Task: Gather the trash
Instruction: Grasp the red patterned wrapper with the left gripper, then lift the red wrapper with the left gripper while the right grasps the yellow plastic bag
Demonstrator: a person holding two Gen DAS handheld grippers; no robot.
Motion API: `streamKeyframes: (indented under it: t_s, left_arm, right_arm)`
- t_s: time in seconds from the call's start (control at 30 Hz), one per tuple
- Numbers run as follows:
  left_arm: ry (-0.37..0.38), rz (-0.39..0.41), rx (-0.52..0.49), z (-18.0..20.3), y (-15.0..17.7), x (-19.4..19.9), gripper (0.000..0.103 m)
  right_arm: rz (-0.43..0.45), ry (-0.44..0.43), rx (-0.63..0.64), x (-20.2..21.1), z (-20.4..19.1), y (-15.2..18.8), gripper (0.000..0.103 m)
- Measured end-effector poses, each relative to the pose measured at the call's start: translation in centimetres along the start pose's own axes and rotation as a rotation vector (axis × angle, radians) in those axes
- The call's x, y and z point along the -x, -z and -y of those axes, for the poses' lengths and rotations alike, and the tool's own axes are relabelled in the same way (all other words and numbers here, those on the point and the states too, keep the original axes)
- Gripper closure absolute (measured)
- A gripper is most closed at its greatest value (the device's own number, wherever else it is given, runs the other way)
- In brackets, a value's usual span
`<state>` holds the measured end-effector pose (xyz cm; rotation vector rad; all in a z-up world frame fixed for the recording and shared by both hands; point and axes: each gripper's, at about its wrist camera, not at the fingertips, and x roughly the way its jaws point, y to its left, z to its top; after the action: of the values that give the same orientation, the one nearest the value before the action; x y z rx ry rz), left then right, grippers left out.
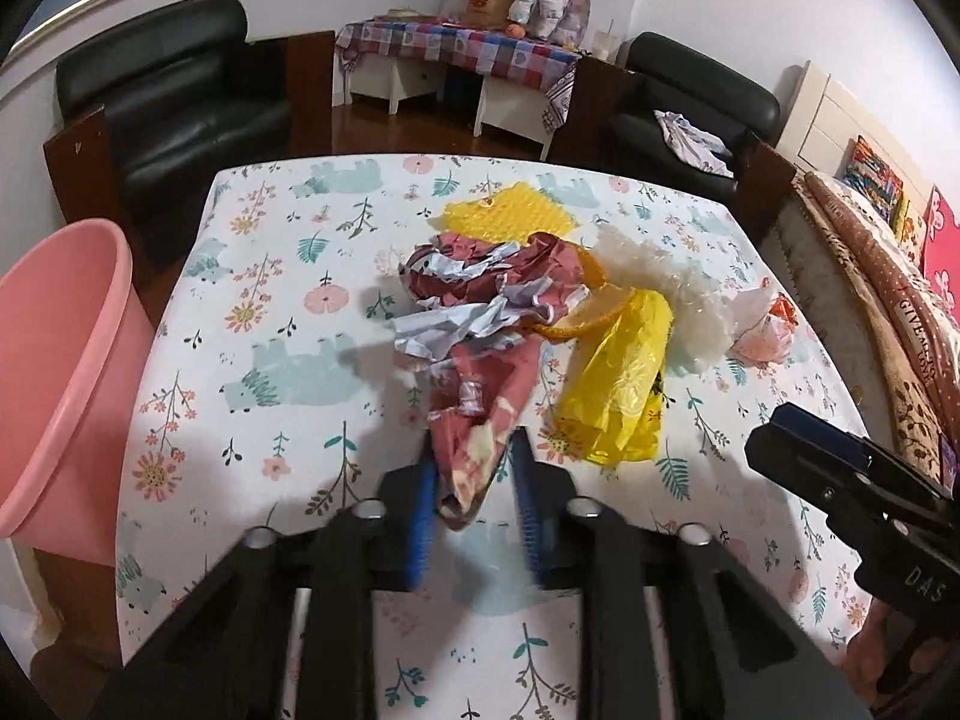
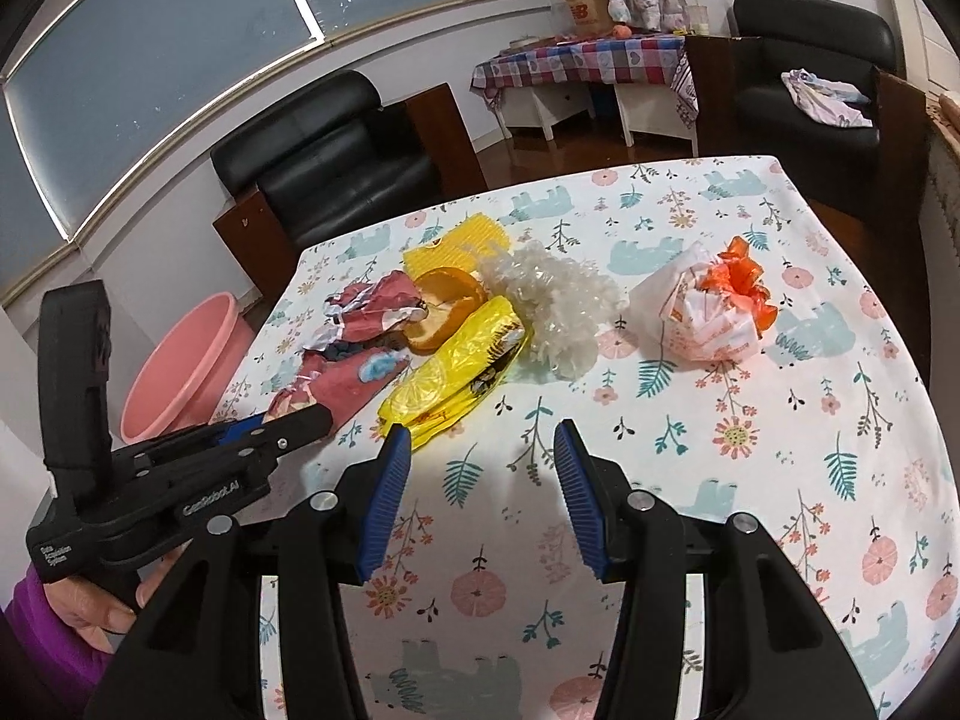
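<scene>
I see my left hand-held gripper (image 1: 471, 483) with its ribbed blue pads on both sides of the near tail of the crumpled red paper wrapper (image 1: 480, 324), the jaws narrow but whether they pinch it I cannot tell; my right hand-held gripper (image 2: 483, 498) stands wide over the flowered worktop (image 2: 750, 480), holding nothing; right of the wrapper lie a glossy yellow plastic bag (image 2: 456, 378), curved orange peel (image 2: 447, 306), and knobbly clear bubble wrap (image 2: 555, 300); far right sits a white bag with an orange bow (image 2: 711, 315); the smooth pink bin (image 1: 57, 384) stands left of the worktop.
</scene>
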<state>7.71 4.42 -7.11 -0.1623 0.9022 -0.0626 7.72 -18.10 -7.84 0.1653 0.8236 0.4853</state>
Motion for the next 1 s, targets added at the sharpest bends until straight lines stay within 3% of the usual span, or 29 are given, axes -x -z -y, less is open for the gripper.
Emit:
streamKeyframes:
  t_s: [0.03, 0.13, 0.57, 0.73, 1.0]
  left_arm:
    - [0.001, 0.007, 0.003, -0.1, 0.1, 0.1, 0.09]
    - [-0.003, 0.026, -0.004, 0.0, 0.3, 0.7, 0.093]
    - [0.066, 0.092, 0.013, -0.7, 2.4, 5.8, 0.093]
    - [0.017, 0.169, 0.0, -1.3, 3.3, 8.5, 0.093]
    - [0.0, 0.23, 0.058, -3.5, 4.5, 10.8, 0.093]
  right_arm:
    - [-0.001, 0.0, 0.003, 0.0, -0.1, 0.0, 0.053]
    - [-0.01, -0.002, 0.002, -0.3, -0.1, 0.0, 0.053]
    - [-0.024, -0.043, -0.033, -0.7, -0.9, 0.1, 0.053]
    - [-0.043, -0.061, -0.069, -1.4, -1.3, 0.0, 0.053]
    - [-0.071, -0.036, -0.135, -3.5, -2.0, -1.2, 0.053]
